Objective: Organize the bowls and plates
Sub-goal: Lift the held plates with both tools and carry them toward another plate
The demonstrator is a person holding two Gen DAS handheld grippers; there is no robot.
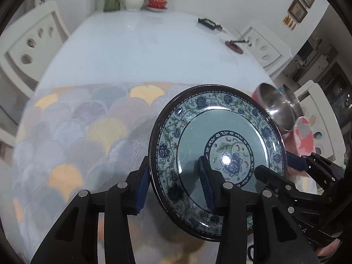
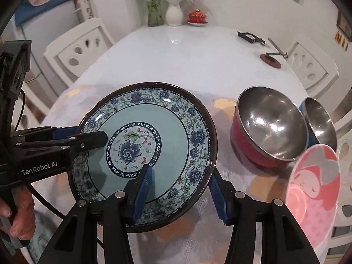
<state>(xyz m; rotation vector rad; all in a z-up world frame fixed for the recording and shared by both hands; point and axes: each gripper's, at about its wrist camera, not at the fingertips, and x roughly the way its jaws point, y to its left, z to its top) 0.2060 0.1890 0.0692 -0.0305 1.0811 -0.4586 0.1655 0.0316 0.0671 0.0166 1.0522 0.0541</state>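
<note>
The round blue-and-white floral ceramic plate with dark rim (image 2: 143, 156) is held tilted above the patterned cloth at the near end of the white table (image 2: 176, 50). The left gripper (image 1: 173, 189) straddles the plate's left rim, one finger on the face and one behind; the right gripper (image 2: 180, 195) straddles the near-right rim likewise. Each appears clenched on the rim, though pad contact is partly hidden. A two-sided hold probably steadies the wide, smooth plate against slipping. At the table's right edge stand a red steel-lined bowl (image 2: 268, 127), a blue steel-lined bowl (image 2: 319, 123) just beside it, and a pink patterned plate (image 2: 312, 198) nearest the corner. The floral plate probably belongs stacked with the pink plate
</note>
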